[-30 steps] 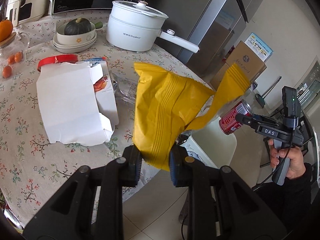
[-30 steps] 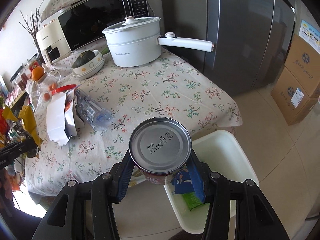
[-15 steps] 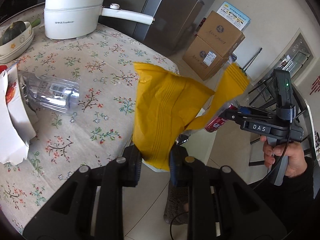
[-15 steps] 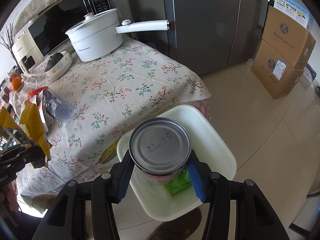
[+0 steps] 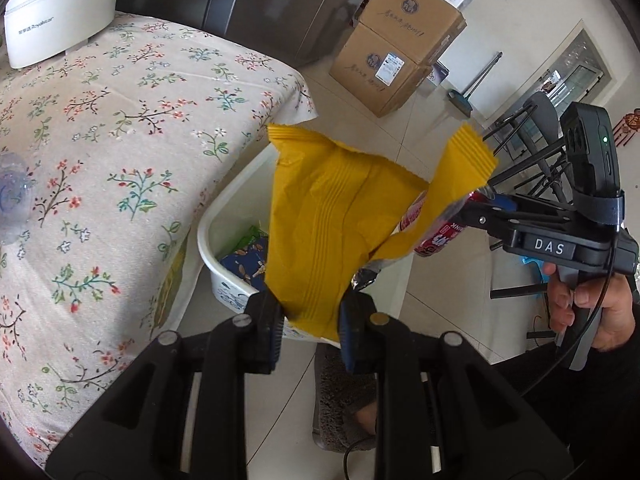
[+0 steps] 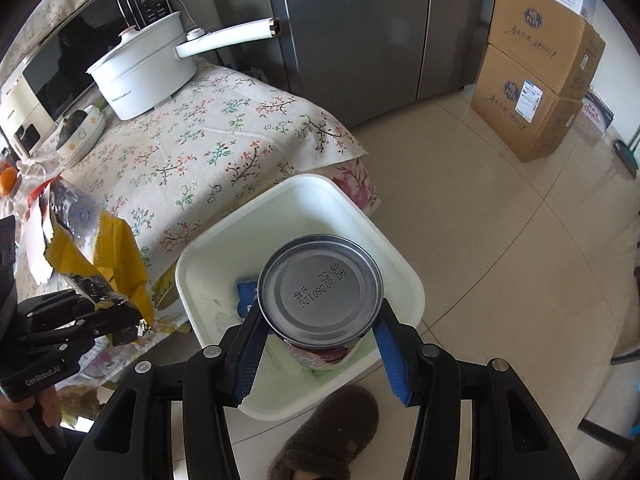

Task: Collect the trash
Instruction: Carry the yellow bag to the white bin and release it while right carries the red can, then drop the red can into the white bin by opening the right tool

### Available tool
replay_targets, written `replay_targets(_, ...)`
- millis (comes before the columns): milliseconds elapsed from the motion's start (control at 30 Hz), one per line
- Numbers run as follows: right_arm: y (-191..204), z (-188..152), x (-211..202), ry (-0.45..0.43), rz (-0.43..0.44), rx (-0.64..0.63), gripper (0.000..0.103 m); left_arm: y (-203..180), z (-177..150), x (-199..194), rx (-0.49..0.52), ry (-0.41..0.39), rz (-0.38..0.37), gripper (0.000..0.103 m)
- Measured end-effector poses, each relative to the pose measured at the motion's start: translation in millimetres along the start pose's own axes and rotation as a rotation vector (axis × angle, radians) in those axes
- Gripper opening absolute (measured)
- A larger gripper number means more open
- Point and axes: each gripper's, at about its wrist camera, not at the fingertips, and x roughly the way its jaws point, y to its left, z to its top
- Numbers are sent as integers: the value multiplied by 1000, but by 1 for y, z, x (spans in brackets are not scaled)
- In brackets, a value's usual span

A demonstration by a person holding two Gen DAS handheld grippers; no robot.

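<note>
My left gripper [image 5: 310, 326] is shut on a torn yellow snack bag [image 5: 324, 232], which hangs over the white bin [image 5: 216, 220] on the floor beside the table. In the right wrist view my right gripper [image 6: 320, 340] is shut on a red drink can [image 6: 320, 284], bottom end toward the camera, directly above the same bin [image 6: 304, 192]. The can [image 5: 438, 236] and right gripper [image 5: 472, 216] show at the right of the left wrist view. The yellow bag [image 6: 108, 256] and left gripper [image 6: 116, 320] show at the left edge. Blue and green wrappers [image 5: 248, 252] lie inside the bin.
The table with the floral cloth [image 6: 208, 136] carries a white pot [image 6: 144, 76], a bowl with a squash [image 6: 80, 132] and a clear plastic bottle [image 6: 74, 210]. Cardboard boxes [image 6: 536, 80] stand by the fridge [image 6: 360, 32]. A slippered foot [image 6: 332, 428] is just below the bin.
Both grippers have swung away from the table and down over the bin with their loads. The torn white box and red lid have left the left wrist view.
</note>
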Motion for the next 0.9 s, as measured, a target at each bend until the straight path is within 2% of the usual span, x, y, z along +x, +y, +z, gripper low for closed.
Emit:
replay_targets(233,-4,-1,3,11,-3,-3,54,-2,-1,21,30,23,5,25)
replay_targets(367,-7,-2,4,15,-8,8,54,-2,2,21,54,-2,15,28)
replay_targets(433,-9,-1,5,16,-8,18,53,-1,3,19,50,-5,28,49)
replay_targets(467,-9,0,5,18,-8,21,53,-1,3,16,42,-11,47,69)
replay_targets(500,-8,1,6,20,-8,22,53,-1,4,14,38,-16,66,80)
replay_targets(633,-2,3,10,29,-7,14,54,4,1,-6,51,-26,141,87)
replay_targets(700,5,4,15,39,-9,4,54,12,-1,-19,45,-41,171,97)
replay_targets(800,16,6,23,57,-14,-12,54,24,-5,-39,23,-70,208,102)
replay_targets(900,25,7,31,75,-14,-24,54,36,-8,-59,-8,-95,233,102)
